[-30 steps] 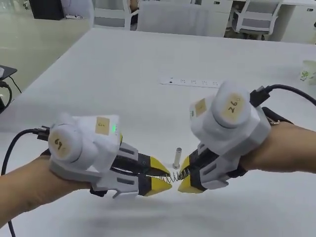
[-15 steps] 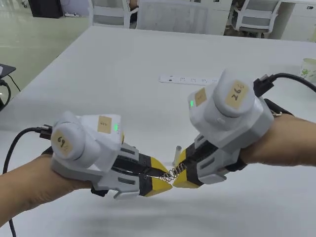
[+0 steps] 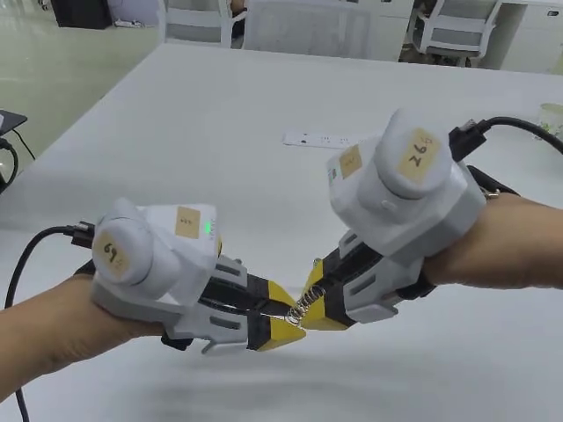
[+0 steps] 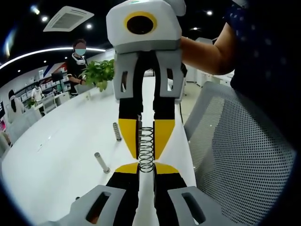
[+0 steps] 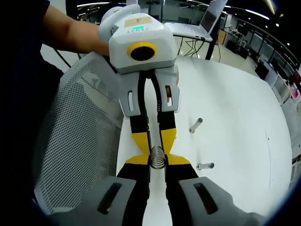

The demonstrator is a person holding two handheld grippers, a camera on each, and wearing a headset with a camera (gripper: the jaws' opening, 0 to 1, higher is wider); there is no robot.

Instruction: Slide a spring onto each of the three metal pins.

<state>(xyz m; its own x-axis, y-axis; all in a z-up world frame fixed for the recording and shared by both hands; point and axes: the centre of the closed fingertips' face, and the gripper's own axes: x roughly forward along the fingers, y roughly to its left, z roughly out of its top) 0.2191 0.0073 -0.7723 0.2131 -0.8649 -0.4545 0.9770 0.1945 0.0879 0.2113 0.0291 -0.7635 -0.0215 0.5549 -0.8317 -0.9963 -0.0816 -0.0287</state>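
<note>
Between facing jaw tips: spring (image 3: 303,307) bridges left gripper (image 3: 288,319) and right gripper (image 3: 316,300), each pinched shut on one end. Long axis tip-to-tip. Nearest pin (image 4: 115,131) upright, 10 o'clock from left tips; right gripper judged nearer.

- Table (image 3: 220,132): white, flat, plain top.
- Power strip (image 3: 321,140): white, lies flat on the table toward its far side.
- Cup (image 3: 552,119): stands on the table at the right edge of the head view, partly cut off.
- Chairs (image 3: 303,31): grey, at the table's far edge.
- Mesh chair (image 4: 235,155): grey perforated surface, just beside the table edge.
- Plant (image 4: 99,75): green leaves, at the table's far end.
- Person (image 4: 76,59): stands behind the plant, dark top.
- Laptop (image 5: 207,21): open, on a distant desk.
</note>
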